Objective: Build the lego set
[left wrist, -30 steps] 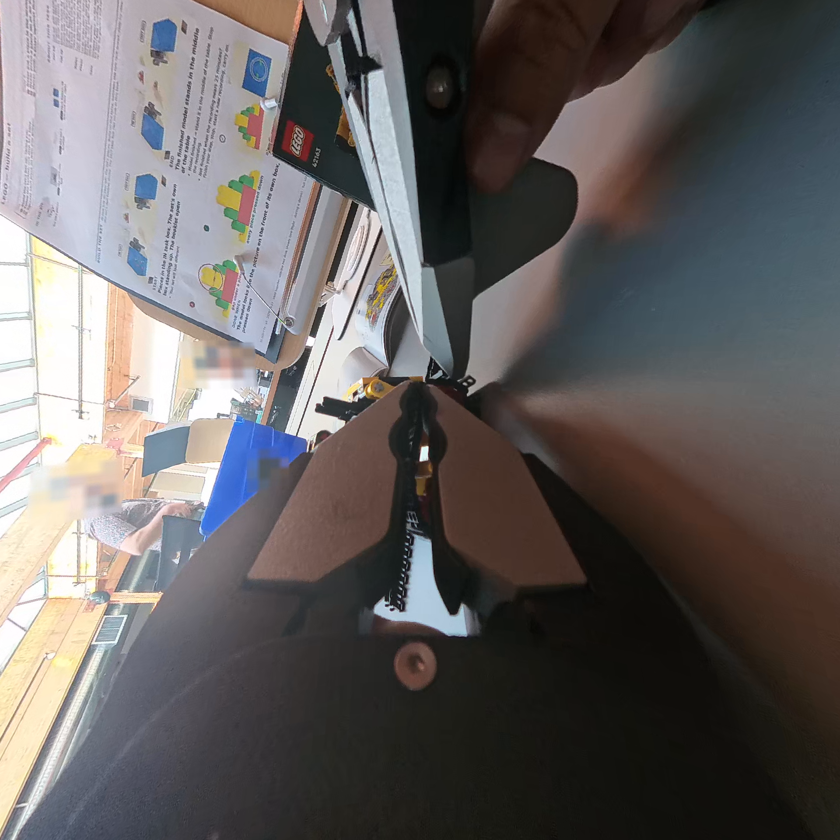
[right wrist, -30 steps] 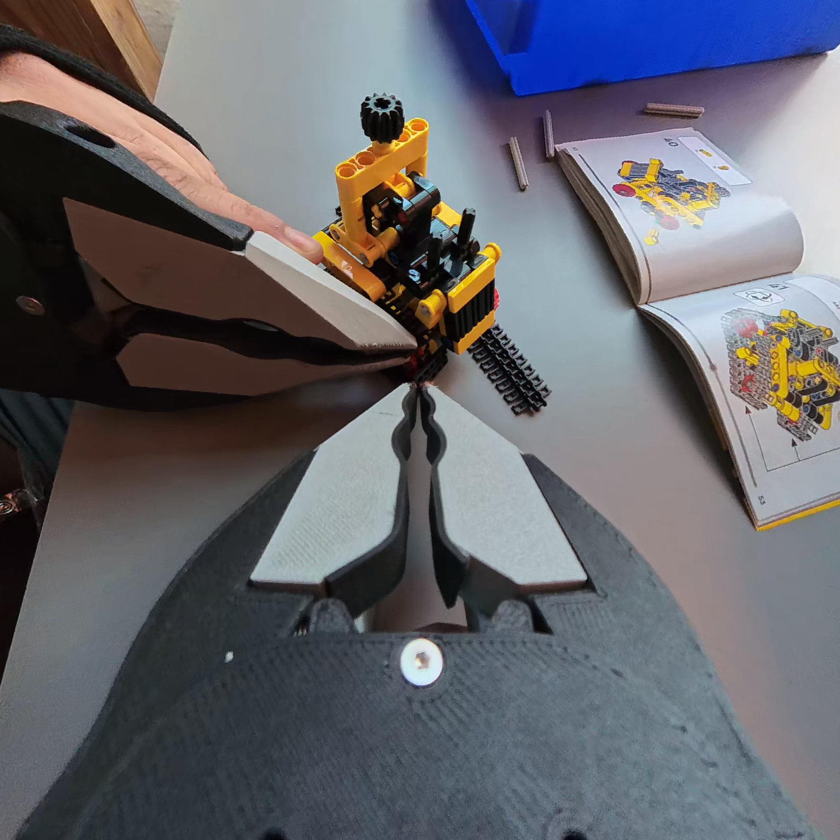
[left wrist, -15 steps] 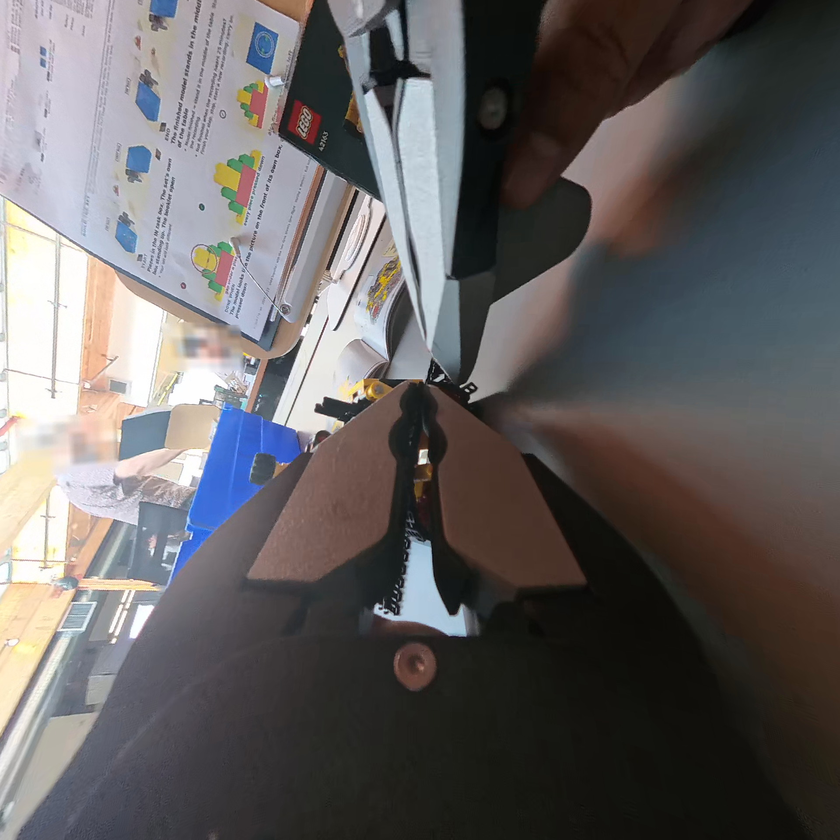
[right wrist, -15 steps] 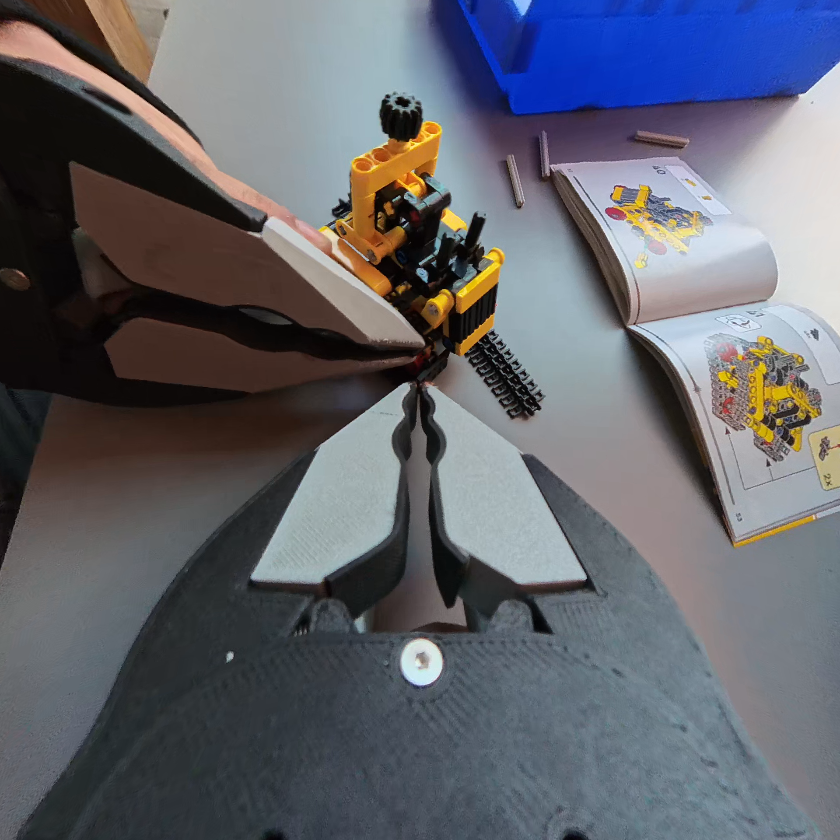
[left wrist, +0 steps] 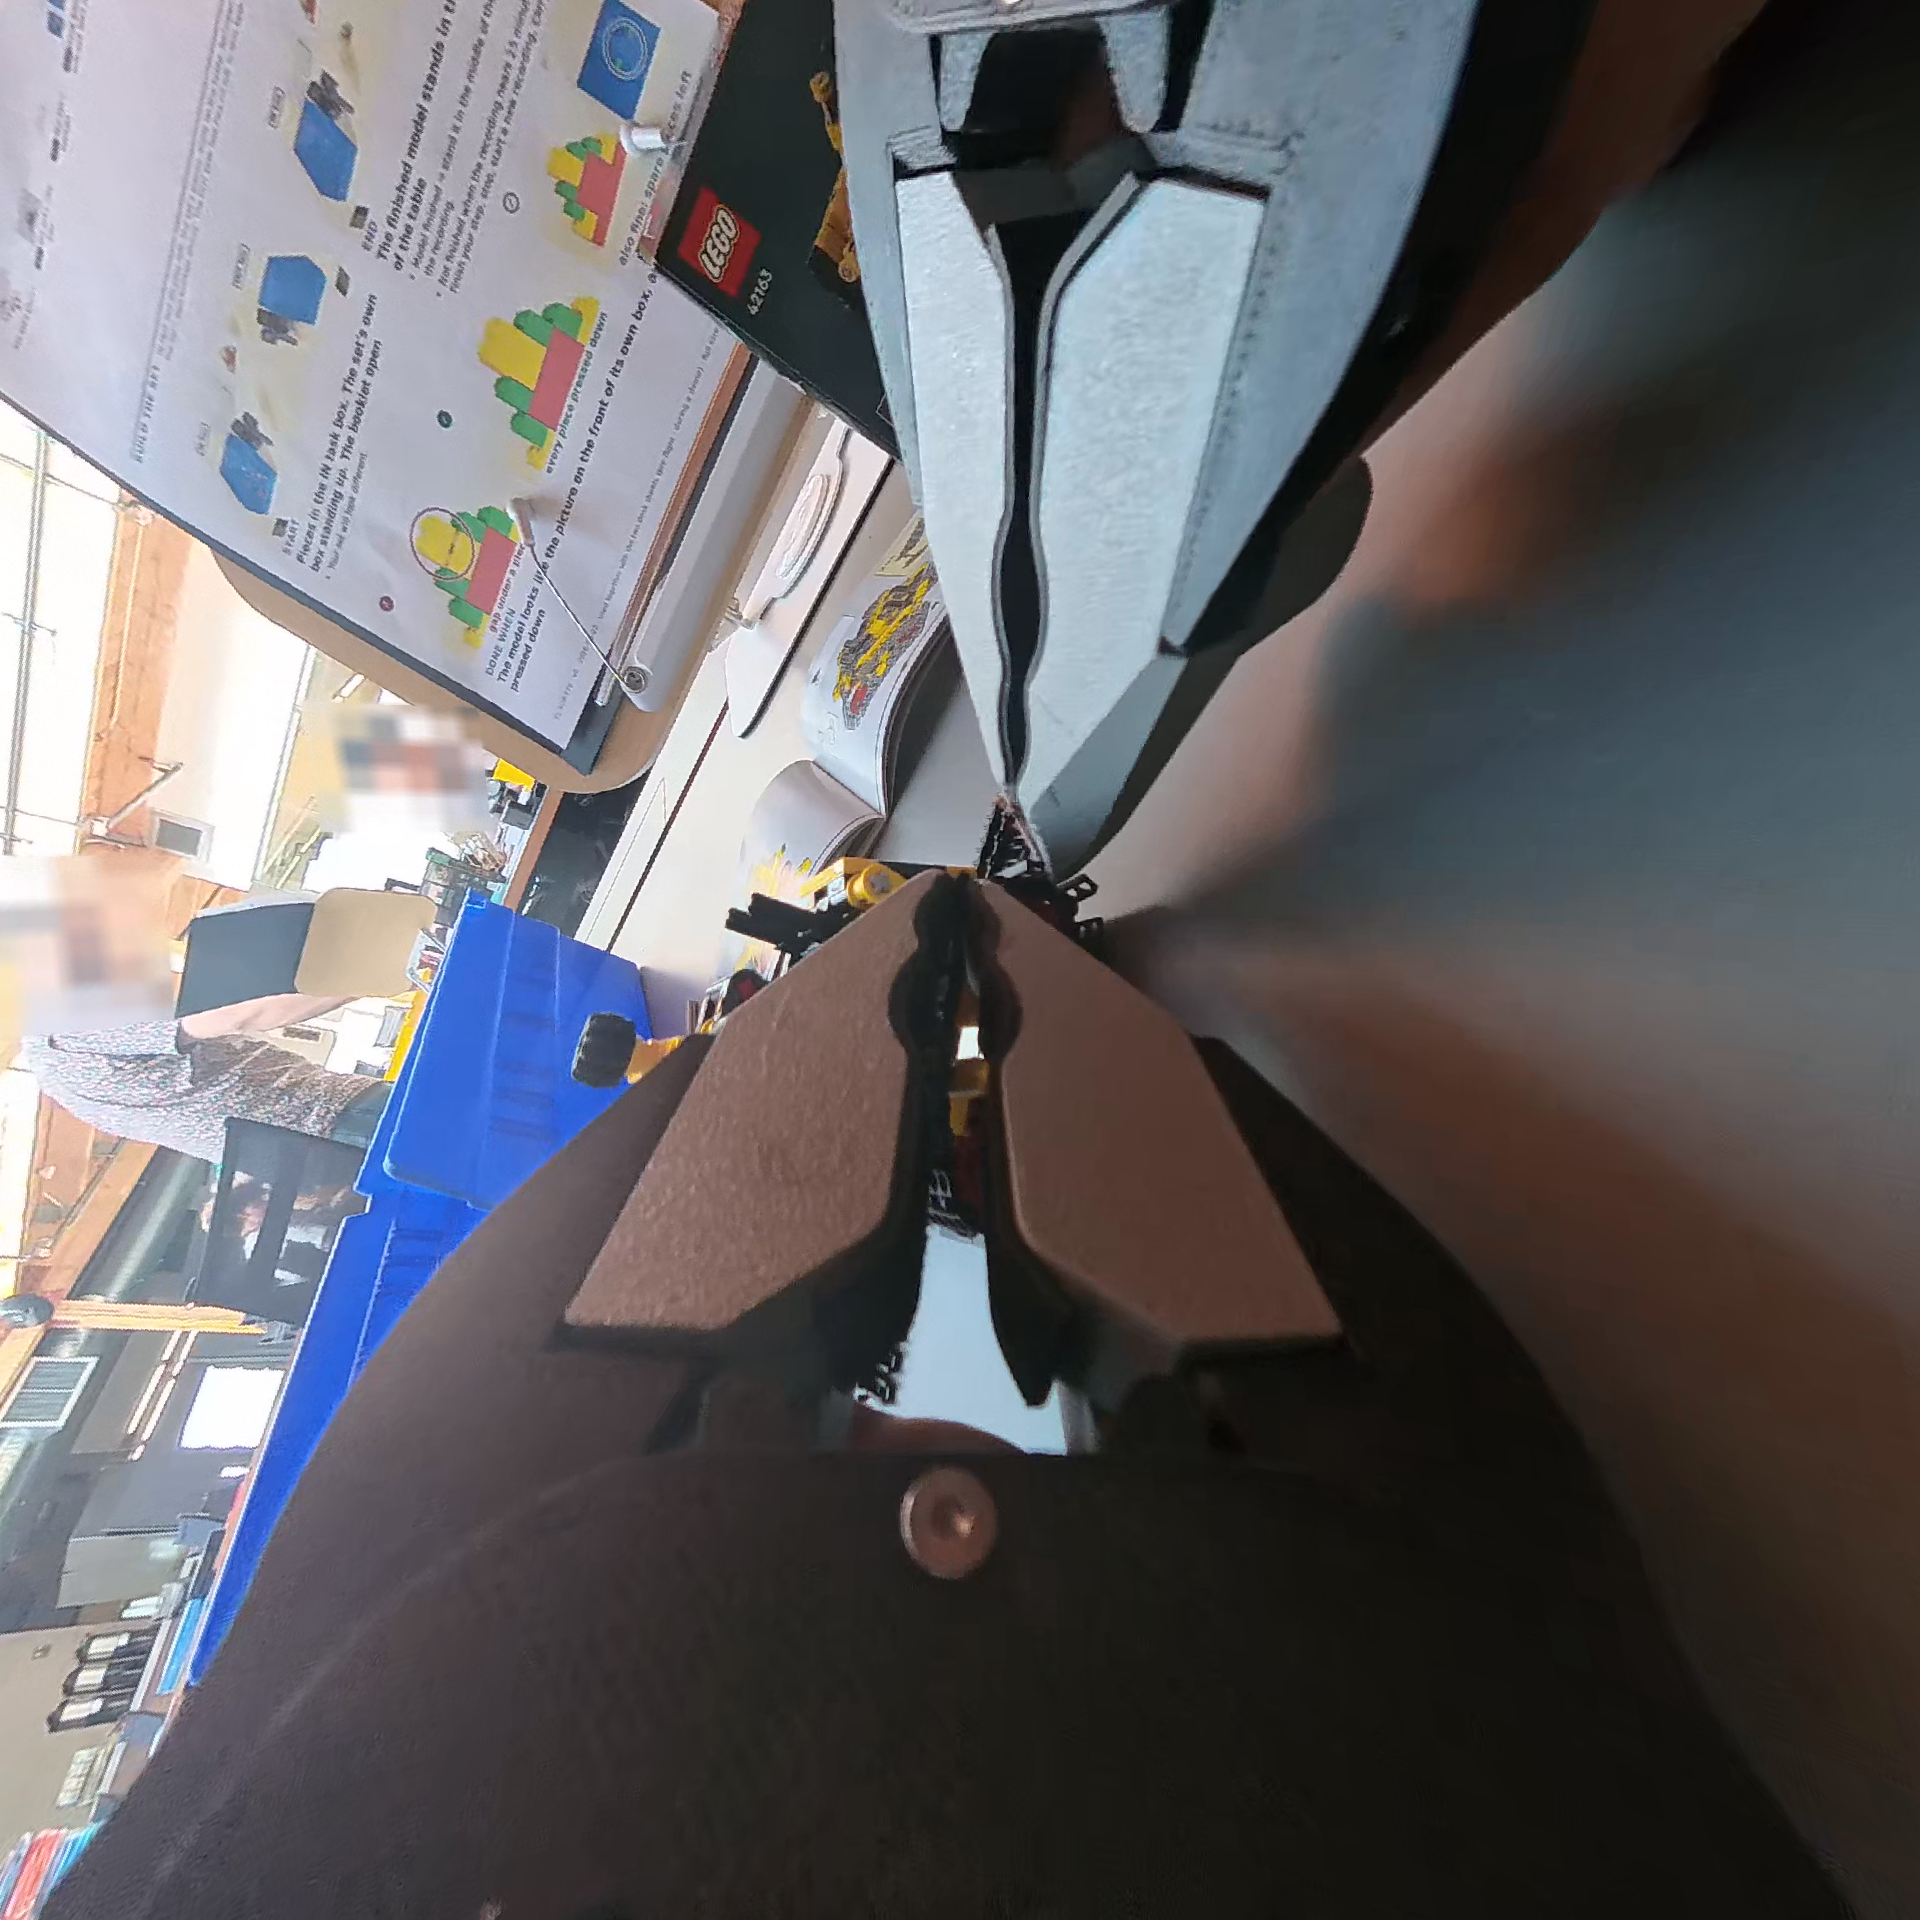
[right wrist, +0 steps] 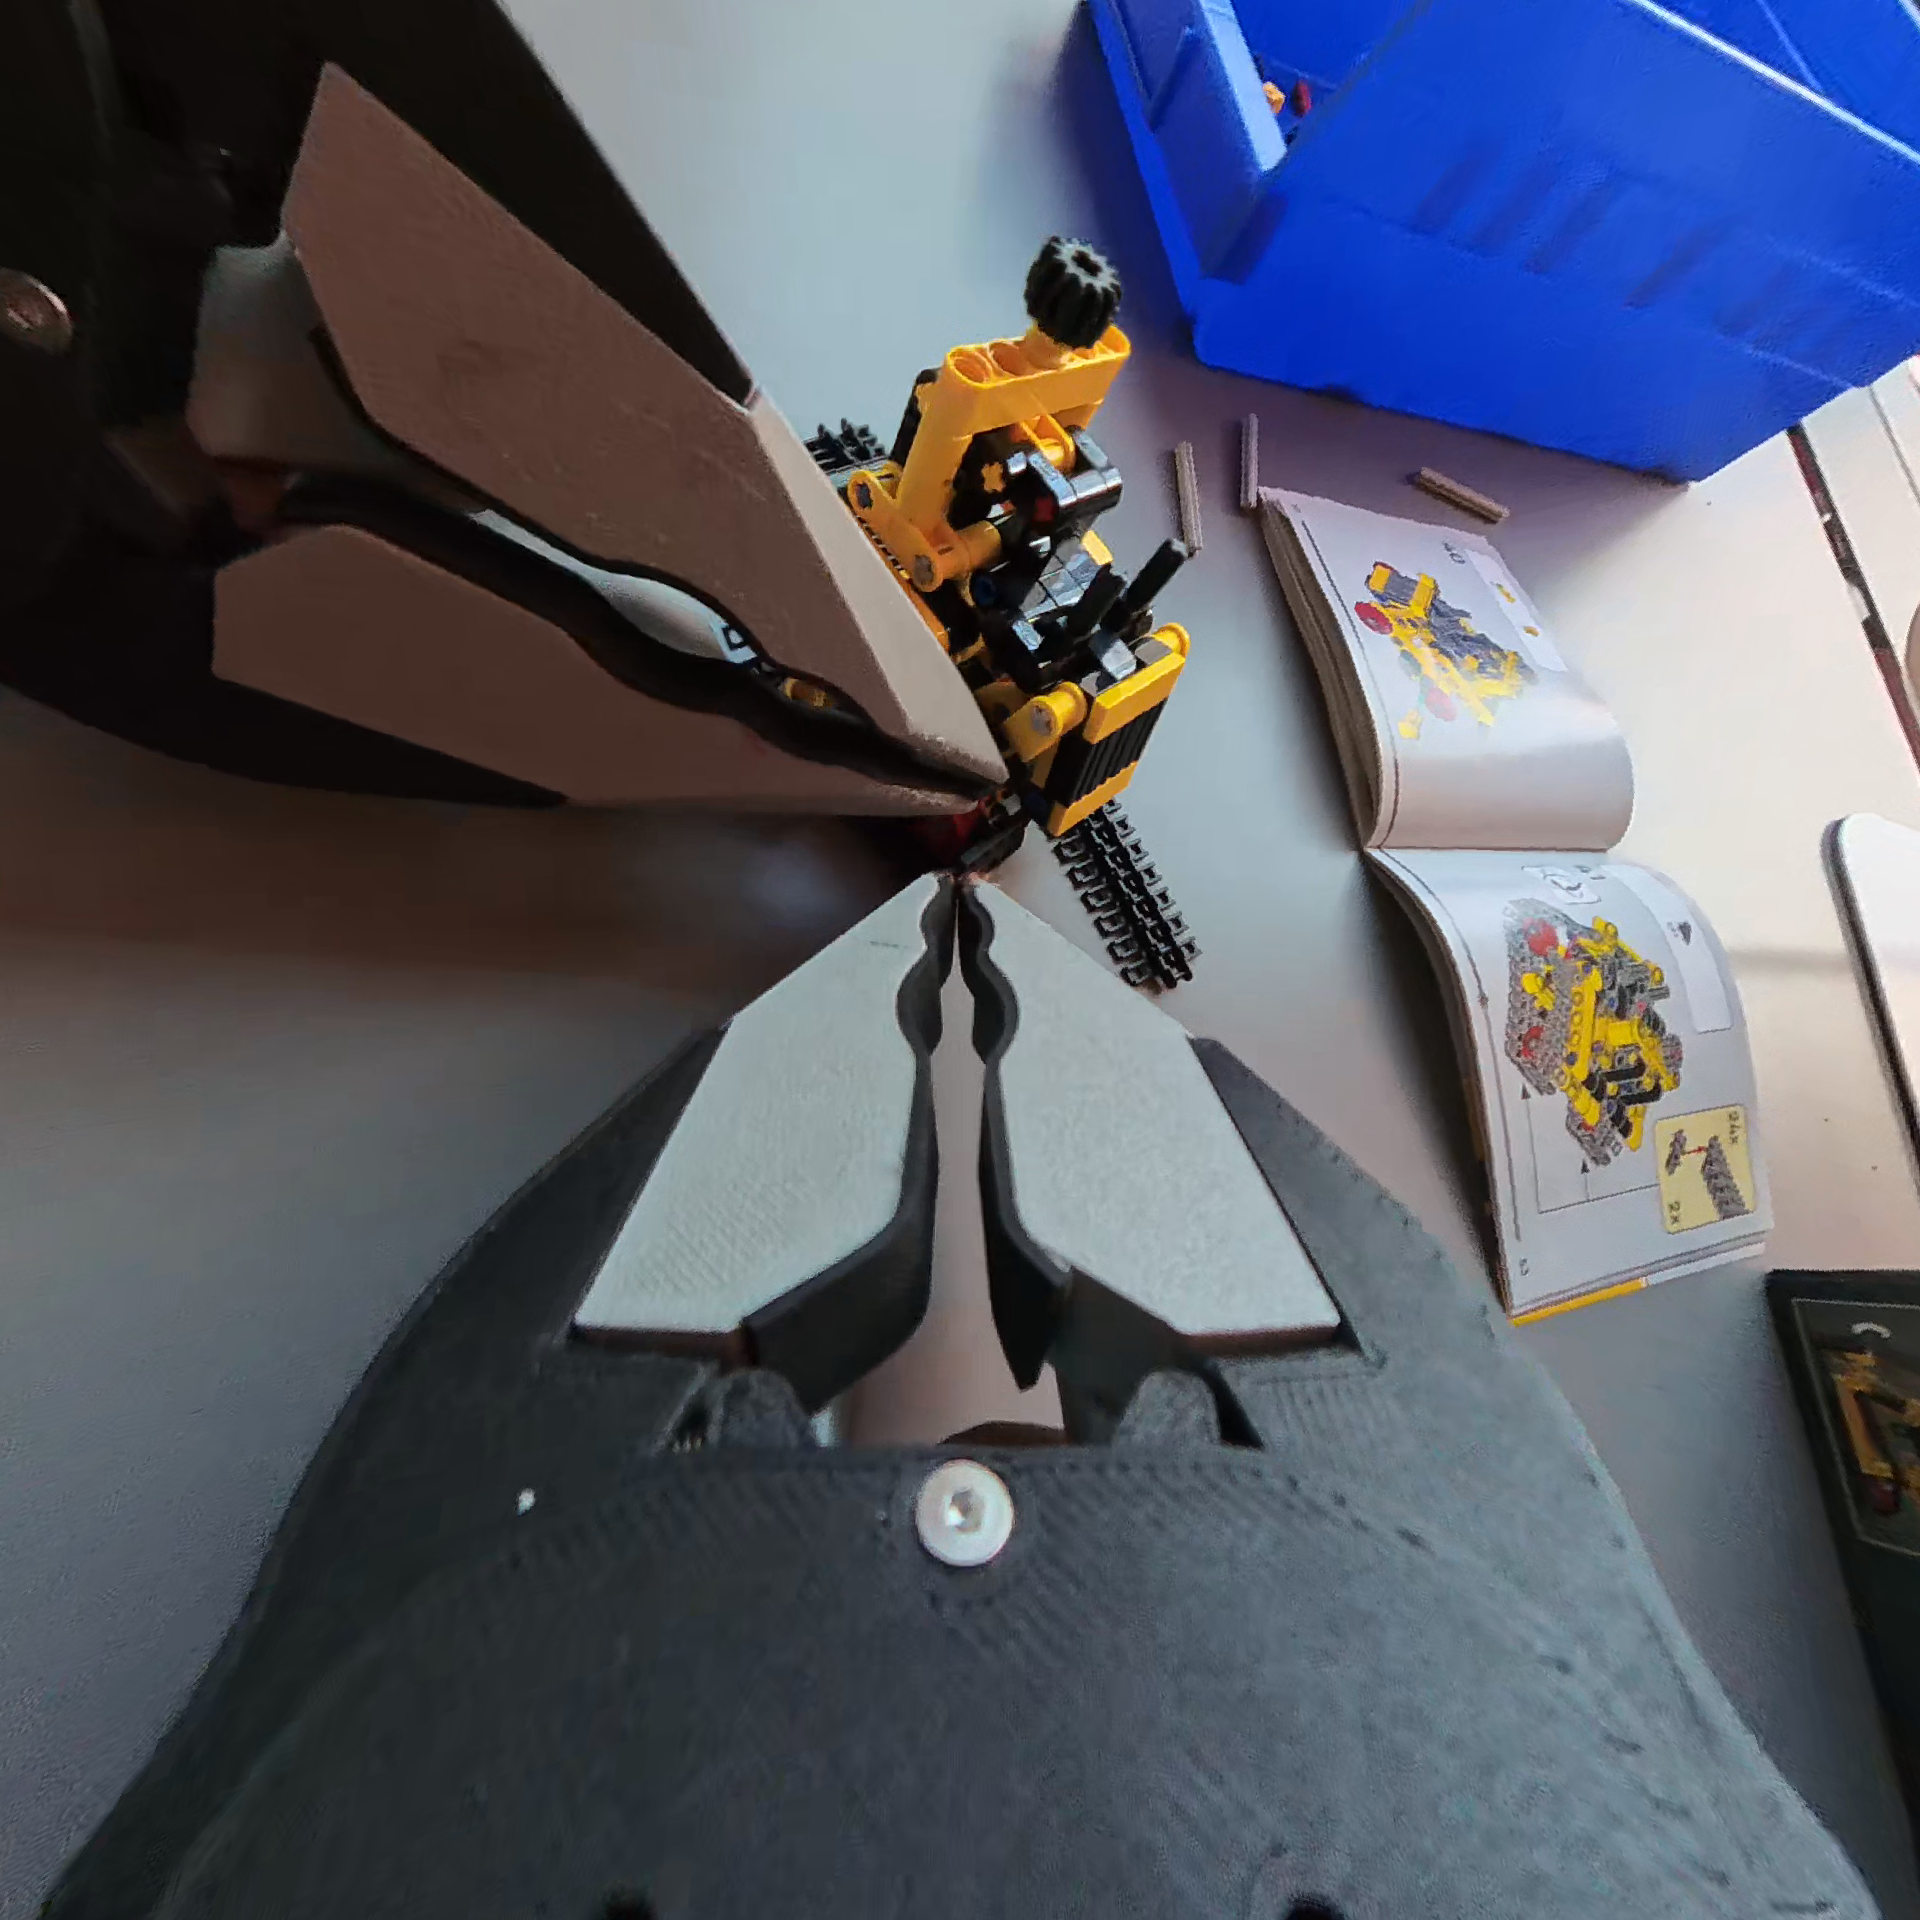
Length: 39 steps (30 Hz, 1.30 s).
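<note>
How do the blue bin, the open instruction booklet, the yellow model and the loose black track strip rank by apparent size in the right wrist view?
1. blue bin, though cropped by the frame
2. instruction booklet
3. yellow model, partly hidden behind the left gripper
4. black track strip
</note>
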Motion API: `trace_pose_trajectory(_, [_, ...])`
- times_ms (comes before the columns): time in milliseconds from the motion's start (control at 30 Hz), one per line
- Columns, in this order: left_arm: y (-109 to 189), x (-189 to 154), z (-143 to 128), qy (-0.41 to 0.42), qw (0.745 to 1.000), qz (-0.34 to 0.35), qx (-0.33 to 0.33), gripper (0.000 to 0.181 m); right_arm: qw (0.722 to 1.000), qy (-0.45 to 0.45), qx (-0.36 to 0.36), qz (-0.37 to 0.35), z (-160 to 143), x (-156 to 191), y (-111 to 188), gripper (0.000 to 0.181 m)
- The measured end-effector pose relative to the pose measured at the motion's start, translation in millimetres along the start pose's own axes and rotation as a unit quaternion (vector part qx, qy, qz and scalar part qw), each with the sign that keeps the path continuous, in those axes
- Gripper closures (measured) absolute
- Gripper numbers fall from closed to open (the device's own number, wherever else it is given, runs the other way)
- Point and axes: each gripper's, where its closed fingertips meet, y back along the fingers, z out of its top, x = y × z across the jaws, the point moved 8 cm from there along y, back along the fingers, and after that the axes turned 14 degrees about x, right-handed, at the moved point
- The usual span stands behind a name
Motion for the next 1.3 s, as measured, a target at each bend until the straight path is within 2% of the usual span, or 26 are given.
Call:
trace_pose_trajectory(400, [0.1, -4.8, 0.4, -0.025, 1.0, 0.015, -0.001, 0.181, 0.992, 0.108, 0.003, -0.067, -3.6, 10.1, -2.9, 0.181])
trace_pose_trajectory(1033, [-1.5, -3.8, -1.0, -0.022, 1.0, 0.016, 0.009, 0.181, 0.999, 0.03, 0.003, -0.02, -3.9, -4.8, -2.5, 0.181])
trace_pose_trajectory(1200, [-1.1, -2.9, -1.0, -0.018, 1.0, 0.017, 0.008, 0.181, 1.0, -0.009, 0.006, 0.014, -3.0, -4.1, -1.1, 0.167])
trace_pose_trajectory(1300, [-1.4, -3.4, -1.1, -0.02, 1.0, 0.018, 0.01, 0.181, 0.999, -0.045, 0.01, 0.022, -0.2, -5.6, -2.8, 0.165])
